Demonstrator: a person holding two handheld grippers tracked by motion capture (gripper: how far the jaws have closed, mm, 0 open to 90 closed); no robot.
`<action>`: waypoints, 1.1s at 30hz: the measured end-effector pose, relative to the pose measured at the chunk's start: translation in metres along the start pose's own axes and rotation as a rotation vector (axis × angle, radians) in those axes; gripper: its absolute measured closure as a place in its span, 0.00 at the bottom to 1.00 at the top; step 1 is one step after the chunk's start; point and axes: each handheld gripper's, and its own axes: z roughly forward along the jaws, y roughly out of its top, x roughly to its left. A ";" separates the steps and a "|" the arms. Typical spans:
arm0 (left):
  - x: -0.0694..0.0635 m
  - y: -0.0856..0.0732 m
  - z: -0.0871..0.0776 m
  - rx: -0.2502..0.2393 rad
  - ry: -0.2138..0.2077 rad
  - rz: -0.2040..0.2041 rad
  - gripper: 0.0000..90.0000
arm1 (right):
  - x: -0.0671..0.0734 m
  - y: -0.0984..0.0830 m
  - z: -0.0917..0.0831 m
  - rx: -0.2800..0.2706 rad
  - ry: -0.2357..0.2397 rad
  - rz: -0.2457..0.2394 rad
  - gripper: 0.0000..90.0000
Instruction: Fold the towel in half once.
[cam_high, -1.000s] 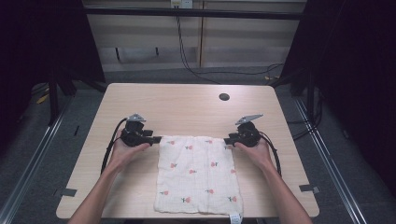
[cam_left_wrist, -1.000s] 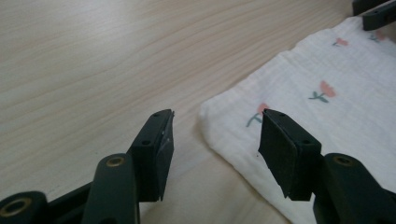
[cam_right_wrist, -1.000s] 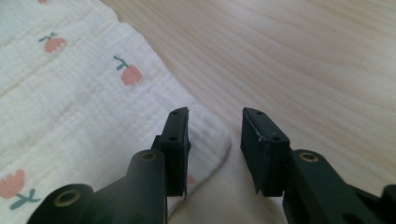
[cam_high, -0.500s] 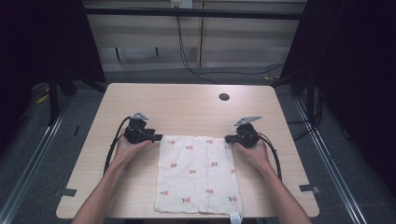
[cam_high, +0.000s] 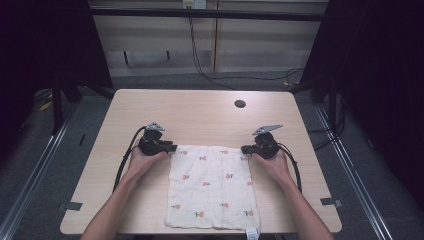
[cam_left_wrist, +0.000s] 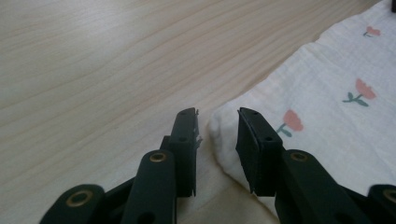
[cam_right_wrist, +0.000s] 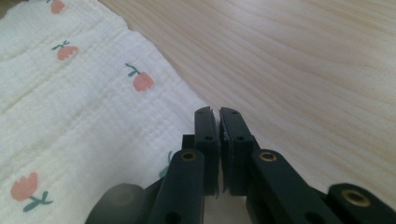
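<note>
Lying on the desk: a white cloth printed with small red flowers, spread flat in the lower centre of the high view.
Cloth position: its near edge reaches the desk's bottom rim, where a small tag hangs; its far edge runs between the two sets of tongs.
Cloth long axis: slightly longer from the top of the frame towards the bottom than across, with sides roughly square to the desk's edges.
Left tongs: at the cloth's upper left corner in the high view, pointing towards frame right.
Left tongs state: in the left gripper view the jaws stand narrowly apart, with the rounded cloth corner lying in the gap between them; they are not pressed on it.
Right tongs: at the cloth's upper right corner in the high view, pointing towards frame left.
Right tongs state: in the right gripper view the jaws are drawn almost together with a thin slit left; the cloth spreads to the left and runs under them, and I cannot tell whether fabric is pinched.
Hands: each holds its tongs from below frame, forearms resting over the desk.
</note>
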 end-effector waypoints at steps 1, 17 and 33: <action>0.001 -0.001 -0.001 0.001 -0.001 0.010 0.79 | 0.000 0.000 -0.001 -0.001 0.001 0.010 0.96; -0.003 0.001 -0.025 -0.116 -0.060 0.008 0.98 | 0.003 0.002 -0.011 -0.065 0.022 0.046 0.96; -0.003 0.021 -0.044 -0.185 -0.045 0.022 0.98 | -0.004 0.022 -0.022 -0.157 0.040 0.061 0.97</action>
